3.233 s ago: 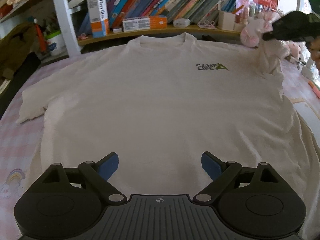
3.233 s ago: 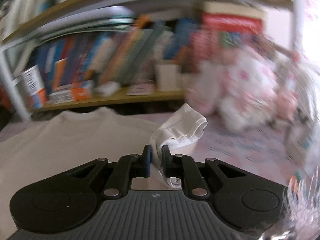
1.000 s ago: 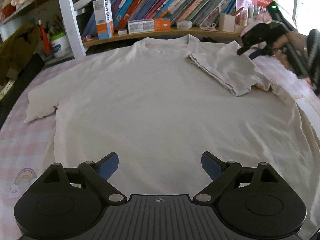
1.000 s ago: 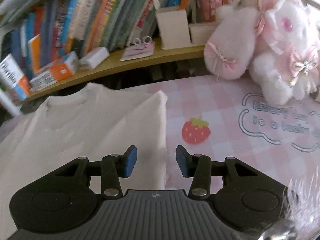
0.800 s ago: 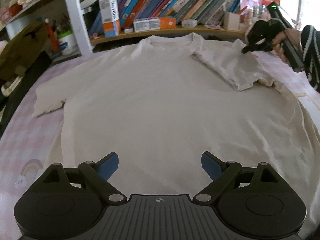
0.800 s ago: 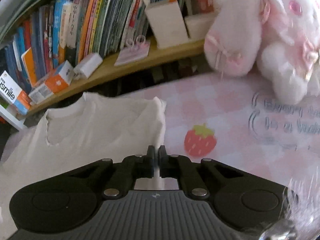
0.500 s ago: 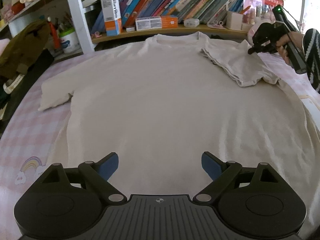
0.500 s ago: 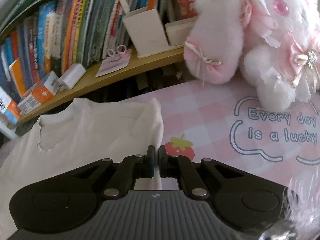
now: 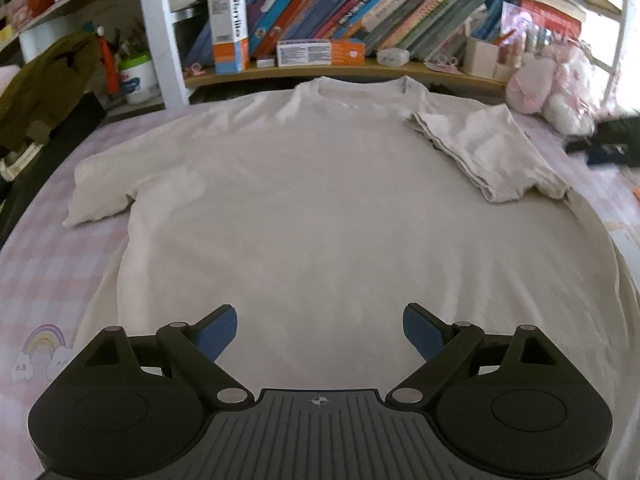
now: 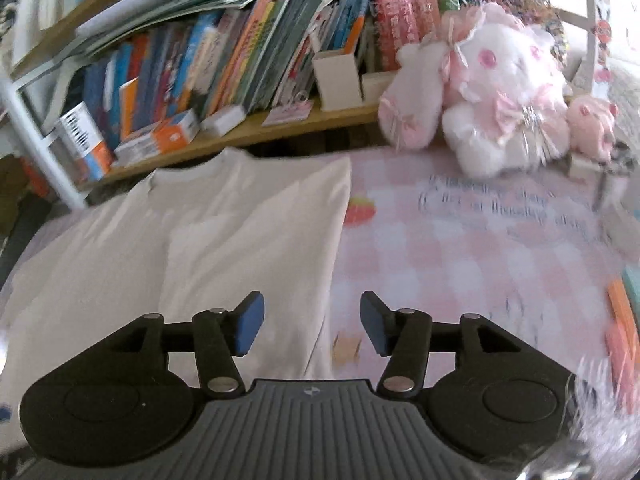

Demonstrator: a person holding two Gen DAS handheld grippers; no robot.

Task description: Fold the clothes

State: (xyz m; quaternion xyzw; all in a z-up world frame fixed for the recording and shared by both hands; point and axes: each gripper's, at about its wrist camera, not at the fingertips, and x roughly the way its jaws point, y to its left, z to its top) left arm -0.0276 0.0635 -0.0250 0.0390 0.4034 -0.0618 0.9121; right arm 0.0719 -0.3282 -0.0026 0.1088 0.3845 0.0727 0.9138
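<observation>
books (image 9: 360, 4) on shelf | pink plush toys (image 10: 500, 108) | checked sheet (image 10: 460, 248)

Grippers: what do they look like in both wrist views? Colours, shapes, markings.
Both look identical. The left gripper and the right gripper each have a black body with two round housings, a grey ribbed centre plate bearing a small crosshair mark, black linkage arms with silver pivot pins, and blue finger pads. No cables or sleeves show.

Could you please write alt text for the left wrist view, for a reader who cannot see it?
A cream T-shirt lies flat on a pink checked cloth, one sleeve folded inward over the chest and the other sleeve spread out. The open left gripper hovers over the hem, with a bookshelf behind.
</observation>
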